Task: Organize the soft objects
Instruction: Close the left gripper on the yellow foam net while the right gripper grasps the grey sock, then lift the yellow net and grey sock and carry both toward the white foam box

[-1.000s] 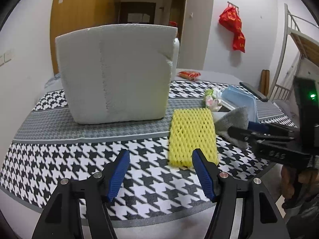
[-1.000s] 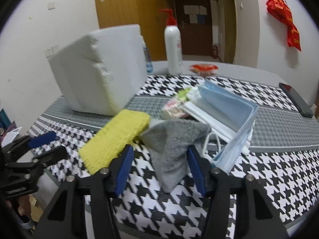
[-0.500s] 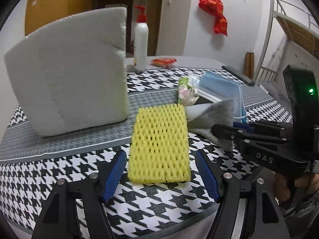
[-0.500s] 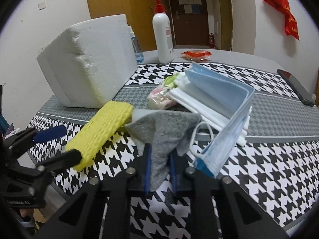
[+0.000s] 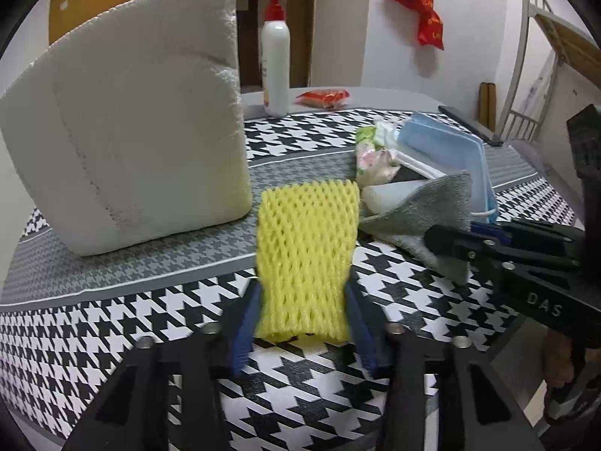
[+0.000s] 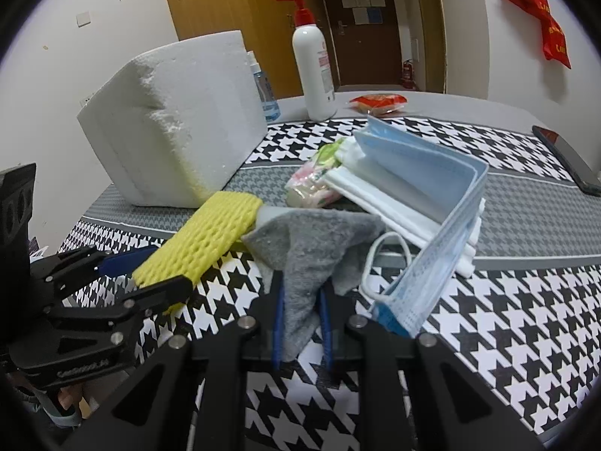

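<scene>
A yellow foam net sleeve [image 5: 306,251] lies flat on the houndstooth tablecloth [image 5: 112,323]; my left gripper [image 5: 302,323] is shut on its near end. It also shows in the right wrist view [image 6: 204,240]. A grey cloth [image 6: 304,259] lies beside it, and my right gripper [image 6: 300,323] is shut on its near corner. The cloth [image 5: 424,214] and the right gripper [image 5: 488,248] show at the right of the left wrist view. Behind lie a stack of blue face masks [image 6: 417,184] and a floral tissue pack [image 6: 313,184].
A large white foam block [image 5: 131,112] stands at the back left. A white pump bottle [image 6: 313,64], a blue spray bottle [image 6: 265,94] and a red snack packet [image 6: 377,101] stand behind. A dark phone [image 6: 567,158] lies at the far right.
My left gripper moved forward and closed on the yellow sleeve's near end. My right gripper stays shut on the grey cloth's corner and has lifted it slightly.
</scene>
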Available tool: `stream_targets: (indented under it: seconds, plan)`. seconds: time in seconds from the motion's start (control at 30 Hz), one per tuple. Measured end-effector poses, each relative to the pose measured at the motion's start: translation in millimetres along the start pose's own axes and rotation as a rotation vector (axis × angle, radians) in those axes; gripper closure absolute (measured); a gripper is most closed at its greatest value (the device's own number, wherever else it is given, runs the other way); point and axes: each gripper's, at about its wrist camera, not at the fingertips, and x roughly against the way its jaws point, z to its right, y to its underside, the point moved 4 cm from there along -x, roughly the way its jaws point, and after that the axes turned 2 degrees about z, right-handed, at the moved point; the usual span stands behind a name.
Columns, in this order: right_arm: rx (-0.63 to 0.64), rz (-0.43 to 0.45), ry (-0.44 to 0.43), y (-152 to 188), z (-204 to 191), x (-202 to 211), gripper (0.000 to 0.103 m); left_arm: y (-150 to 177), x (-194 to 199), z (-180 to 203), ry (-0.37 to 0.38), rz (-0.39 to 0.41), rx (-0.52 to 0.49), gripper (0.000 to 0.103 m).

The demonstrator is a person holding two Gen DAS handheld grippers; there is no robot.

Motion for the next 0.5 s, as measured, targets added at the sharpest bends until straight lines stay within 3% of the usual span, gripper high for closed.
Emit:
stream_targets:
  seconds: [0.07,0.4,0.5]
  plan:
    - [-0.003,0.001,-0.007,0.2,0.7,0.2,0.083,-0.6,-1.7,-4.8,-0.019,0.007,0.008,0.080]
    - [-0.008,0.026,-0.017,-1.0,0.5,4.6,0.089,-3.7,34.6,-23.0,-0.004,0.110,0.053,0.082]
    - [-0.053,0.021,-0.073,-1.3,-1.4,8.0,0.090,-4.9,50.0,-24.7,-0.006,0.141,0.049,0.082]
